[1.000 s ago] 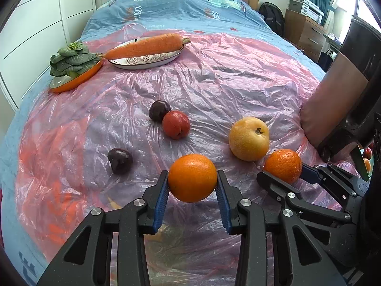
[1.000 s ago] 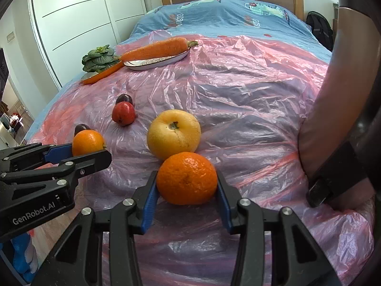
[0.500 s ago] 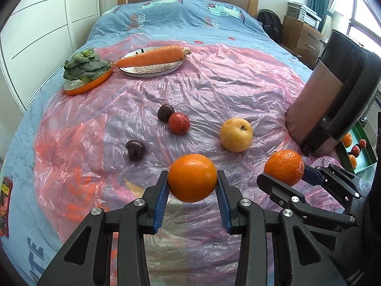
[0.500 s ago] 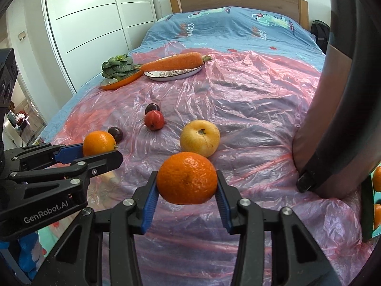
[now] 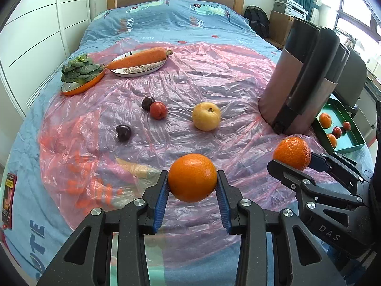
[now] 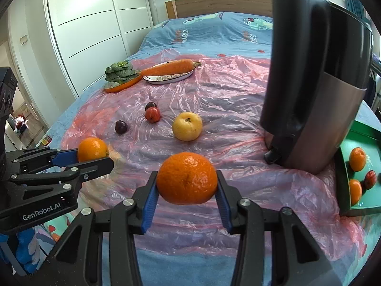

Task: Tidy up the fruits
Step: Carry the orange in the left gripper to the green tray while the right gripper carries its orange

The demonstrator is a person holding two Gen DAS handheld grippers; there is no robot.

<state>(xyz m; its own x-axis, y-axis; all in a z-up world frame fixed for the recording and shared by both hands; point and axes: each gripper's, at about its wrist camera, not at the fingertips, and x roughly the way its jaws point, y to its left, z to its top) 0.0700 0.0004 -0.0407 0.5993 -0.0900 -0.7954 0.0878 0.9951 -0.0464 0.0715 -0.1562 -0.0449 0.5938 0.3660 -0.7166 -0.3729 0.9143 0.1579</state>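
My left gripper [image 5: 193,186] is shut on a smooth orange [image 5: 192,177] and holds it above the pink plastic sheet [image 5: 214,90] on the bed. My right gripper [image 6: 187,190] is shut on a bumpy mandarin [image 6: 187,181], also lifted; it shows in the left wrist view [image 5: 291,153] too. On the sheet lie a yellow apple [image 5: 206,116], a red fruit [image 5: 158,110] and two dark plums [image 5: 147,102] [image 5: 123,132]. A green tray [image 6: 357,164] at the right holds several small fruits.
A tall dark and silver appliance [image 6: 314,83] stands on the right between the fruits and the tray. At the back left, a carrot on a plate [image 5: 140,58] and a green vegetable in an orange dish [image 5: 81,72]. White wardrobe at left.
Both grippers have pulled back and up from the sheet with their oranges held. The appliance and the green tray have come into view at the right.
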